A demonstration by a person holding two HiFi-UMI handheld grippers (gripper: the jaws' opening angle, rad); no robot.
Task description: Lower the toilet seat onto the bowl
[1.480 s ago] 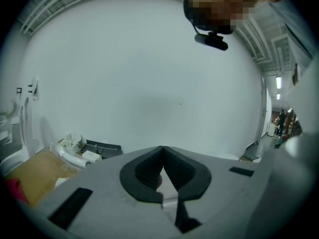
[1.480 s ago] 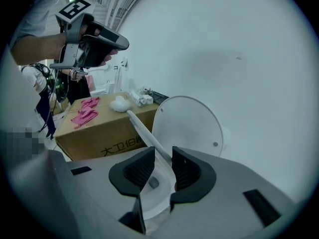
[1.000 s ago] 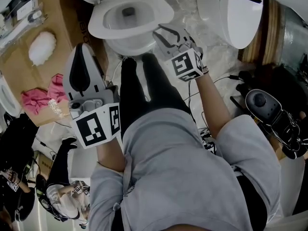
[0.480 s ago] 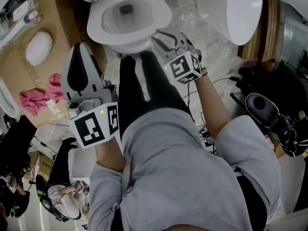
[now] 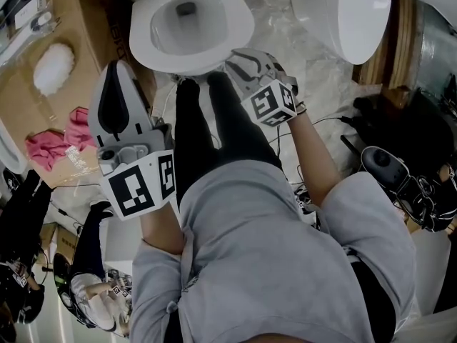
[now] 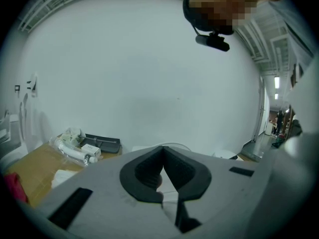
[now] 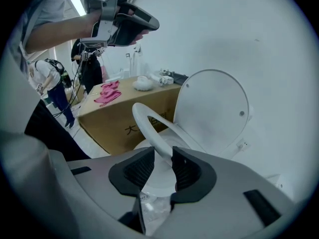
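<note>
A white toilet [image 5: 187, 61] stands in front of me. In the right gripper view its seat [image 7: 149, 126] is a ring tilted up off the bowl [image 7: 152, 180], and the round lid [image 7: 214, 108] stands upright behind it. My right gripper [image 7: 163, 156] is shut on the seat's front rim, which runs between the black pads; from the head view this gripper [image 5: 243, 57] sits at the toilet's front edge. My left gripper [image 5: 118, 77] hangs to the left of the bowl, shut and holding nothing, and points at a bare white wall [image 6: 139, 73].
A cardboard box [image 7: 124, 113] with a pink cloth [image 7: 107, 93] and a white fluffy thing [image 5: 51, 66] stands left of the toilet. A second white toilet [image 5: 343, 16] is at the right. Cables and black gear [image 5: 389, 166] lie on the floor at the right.
My right gripper has kept its hold at the seat's front rim and edged slightly toward the toilet. The left gripper has barely moved.
</note>
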